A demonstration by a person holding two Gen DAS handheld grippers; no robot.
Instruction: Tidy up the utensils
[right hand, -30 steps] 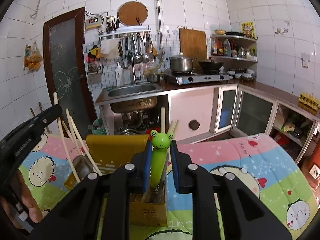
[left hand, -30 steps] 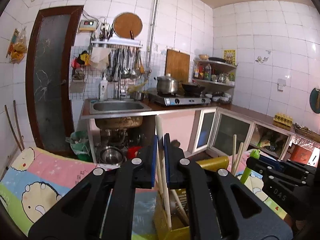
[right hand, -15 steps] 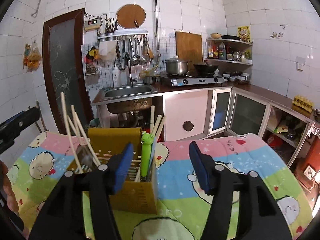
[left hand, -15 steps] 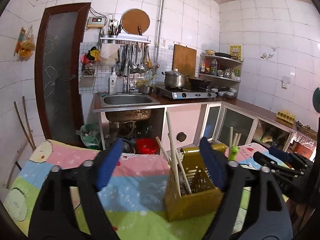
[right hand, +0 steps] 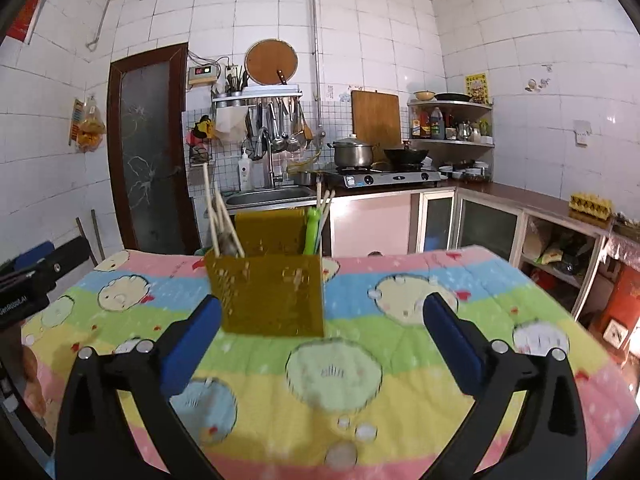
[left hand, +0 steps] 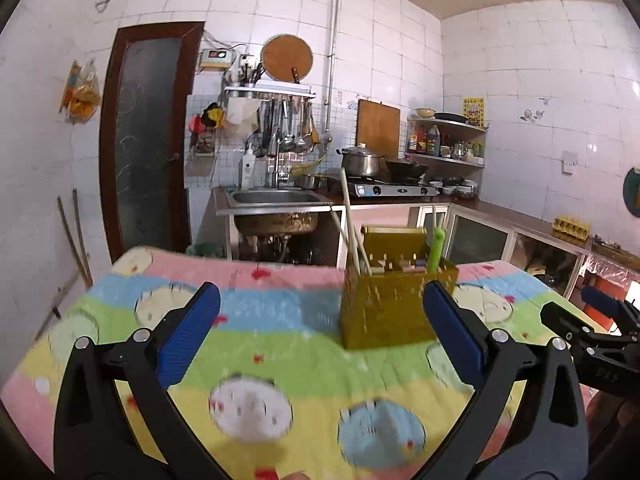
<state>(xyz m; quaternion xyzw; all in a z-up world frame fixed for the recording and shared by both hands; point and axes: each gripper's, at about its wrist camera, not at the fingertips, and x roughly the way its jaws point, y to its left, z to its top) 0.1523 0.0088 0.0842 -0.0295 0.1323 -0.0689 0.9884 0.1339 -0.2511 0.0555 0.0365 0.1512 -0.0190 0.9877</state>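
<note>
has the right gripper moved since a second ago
Yes. The right gripper has backed away from the yellow utensil holder, its jaws having just opened off the green frog utensil.

On the quilt-covered surface (right hand: 400, 392): 1 yellow utensil holder (right hand: 272, 292), holding 1 green frog-topped utensil (right hand: 311, 229) plus several pale chopsticks (right hand: 214, 216), count unclear.
</note>
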